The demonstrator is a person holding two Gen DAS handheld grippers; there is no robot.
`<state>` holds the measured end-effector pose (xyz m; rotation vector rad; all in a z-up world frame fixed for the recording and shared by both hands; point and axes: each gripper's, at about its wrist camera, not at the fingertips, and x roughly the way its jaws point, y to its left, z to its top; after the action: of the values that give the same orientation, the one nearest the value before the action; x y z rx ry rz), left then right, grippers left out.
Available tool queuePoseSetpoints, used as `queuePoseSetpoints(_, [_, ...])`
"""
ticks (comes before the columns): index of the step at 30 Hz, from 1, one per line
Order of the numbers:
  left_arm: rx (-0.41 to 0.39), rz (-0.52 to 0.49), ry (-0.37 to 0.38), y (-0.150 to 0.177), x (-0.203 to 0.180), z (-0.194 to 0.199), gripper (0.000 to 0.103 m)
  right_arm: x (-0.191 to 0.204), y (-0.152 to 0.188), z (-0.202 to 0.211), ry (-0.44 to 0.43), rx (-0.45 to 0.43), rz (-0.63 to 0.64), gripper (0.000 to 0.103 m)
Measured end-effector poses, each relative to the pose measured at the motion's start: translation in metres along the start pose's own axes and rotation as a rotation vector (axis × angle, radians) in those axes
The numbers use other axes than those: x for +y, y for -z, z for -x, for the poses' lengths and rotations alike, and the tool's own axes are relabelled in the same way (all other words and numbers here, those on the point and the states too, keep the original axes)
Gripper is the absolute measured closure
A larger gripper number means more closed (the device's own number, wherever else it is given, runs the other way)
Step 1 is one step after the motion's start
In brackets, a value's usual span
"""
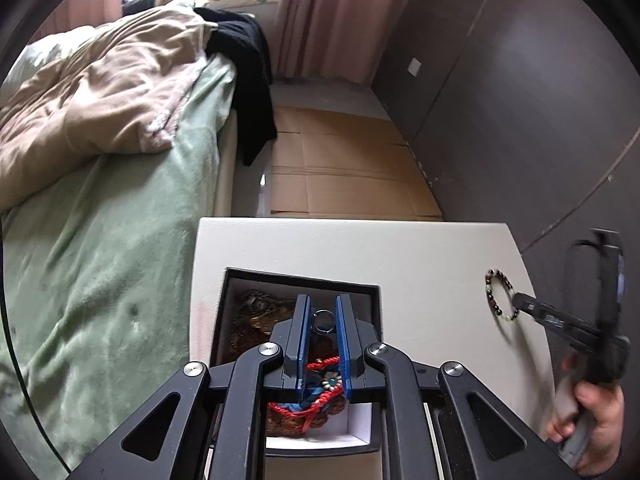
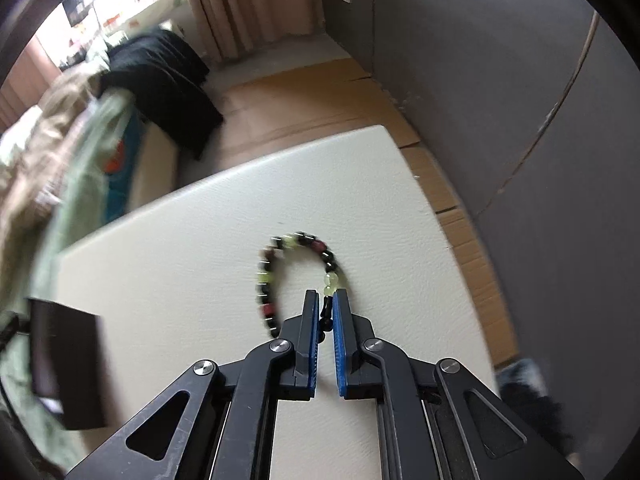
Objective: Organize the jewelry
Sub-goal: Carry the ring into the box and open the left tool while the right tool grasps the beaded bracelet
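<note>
- Blue pads of the right gripper (image 2: 326,300) pinch one side of the bead bracelet (image 2: 269,276); its jaws are nearly together on the strand.
- Most of the bracelet's loop lies ahead of the fingertips on the white table (image 2: 160,280), curving off to their left.
- Left gripper (image 1: 323,304) hangs over the open black box (image 1: 236,280), jaws narrowly apart on a red cord trinket (image 1: 320,364) caught between the pads.
- Inside the box, a small ring (image 1: 323,320) shows between the fingertips and a brown piece (image 1: 256,312) sits left of them.
- Box and bracelet lie well apart on the table.
</note>
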<state>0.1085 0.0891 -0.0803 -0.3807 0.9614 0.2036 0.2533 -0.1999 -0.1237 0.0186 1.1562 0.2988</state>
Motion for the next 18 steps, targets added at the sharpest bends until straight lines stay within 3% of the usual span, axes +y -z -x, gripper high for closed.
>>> queuePoseSetpoints(2, [0.034,0.043,0.011,0.001,0.008,-0.004,0.089,-0.003,0.001,0.013,-0.096,-0.029,-0.037,0.095])
queuePoseSetpoints(3, [0.044,0.058,0.009,0.002,0.011,-0.005,0.083,-0.003,0.001,0.017,-0.125,-0.041,-0.047,0.096])
queuePoseSetpoints(5, [0.037,0.083,-0.002,0.003,0.018,-0.001,0.056,-0.004,0.003,0.027,-0.202,-0.066,-0.072,0.096])
queuePoseSetpoints(6, [0.029,0.086,-0.003,0.003,0.018,0.001,0.029,-0.004,0.005,0.031,-0.241,-0.073,-0.081,0.096])
queuePoseSetpoints(7, [0.014,0.087,-0.003,0.003,0.019,0.006,0.016,-0.003,0.006,0.035,-0.279,-0.079,-0.086,0.097])
queuePoseSetpoints(10, [-0.039,0.081,-0.021,0.004,0.020,0.021,0.016,0.004,0.011,0.043,-0.366,-0.091,-0.086,0.101])
queuePoseSetpoints(14, [-0.034,0.092,-0.014,0.005,0.025,0.026,0.016,0.019,0.018,0.054,-0.448,-0.112,-0.067,0.101])
queuePoseSetpoints(16, [-0.032,0.095,-0.015,0.007,0.026,0.028,0.016,0.030,0.022,0.057,-0.454,-0.118,-0.051,0.101])
queuePoseSetpoints(18, [-0.036,0.091,-0.015,0.007,0.027,0.030,0.016,0.038,0.026,0.060,-0.399,-0.125,-0.023,0.101])
